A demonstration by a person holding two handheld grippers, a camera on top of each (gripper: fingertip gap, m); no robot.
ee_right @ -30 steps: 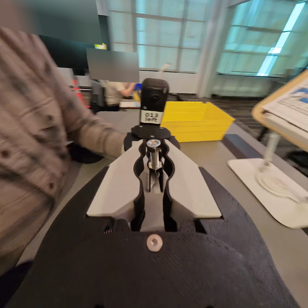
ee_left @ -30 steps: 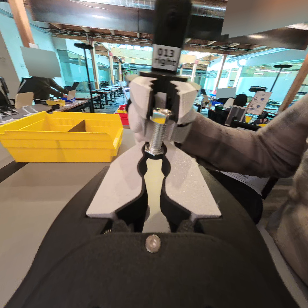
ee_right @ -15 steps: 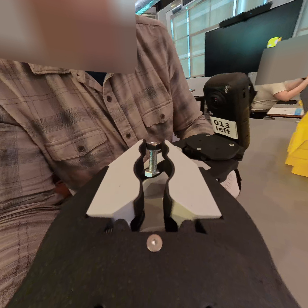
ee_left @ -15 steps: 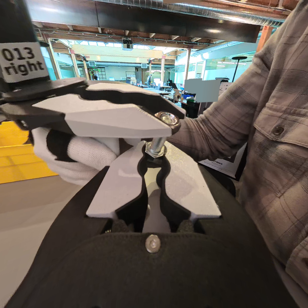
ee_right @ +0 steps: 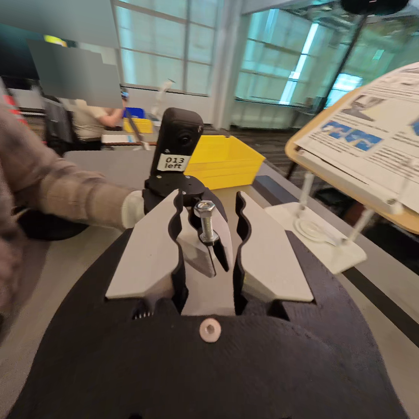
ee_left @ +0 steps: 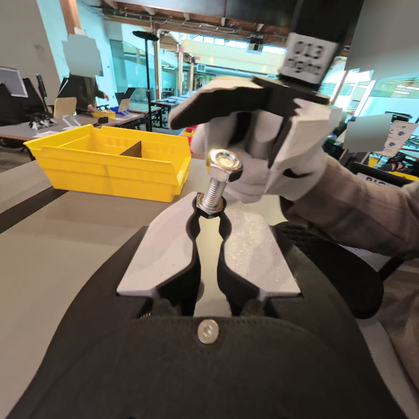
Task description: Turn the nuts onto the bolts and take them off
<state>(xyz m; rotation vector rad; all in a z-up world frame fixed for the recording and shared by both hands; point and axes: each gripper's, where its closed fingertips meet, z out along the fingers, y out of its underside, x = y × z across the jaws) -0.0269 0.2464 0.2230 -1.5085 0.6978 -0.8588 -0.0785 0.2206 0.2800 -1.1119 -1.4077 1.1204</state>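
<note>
The grey table (ee_left: 68,226) carries a yellow divided bin (ee_left: 108,167) at its far side and, in the right wrist view, a white stand holding a printed sheet (ee_right: 353,145); neither touches the work. Above the table the left gripper (ee_left: 209,207) has its tips pinched on the hex nut (ee_left: 208,209), and the bolt (ee_left: 217,179) rises out of that nut, threaded shank upward and a little tilted, hex head (ee_left: 224,162) at the top and free. The right gripper (ee_right: 206,204) stands with its jaws spread wide and grips nothing; in its own view the bolt head (ee_right: 204,207) sits between the two fingertips, closer to the left finger, touching neither. So the bolt's long axis runs roughly up from the left tongs toward the right ones, and the right gripper is the nearer to the head; I judge it would close on the head for another turn. The bolt is bright zinc steel; most of the thread shows between head and nut.
</note>
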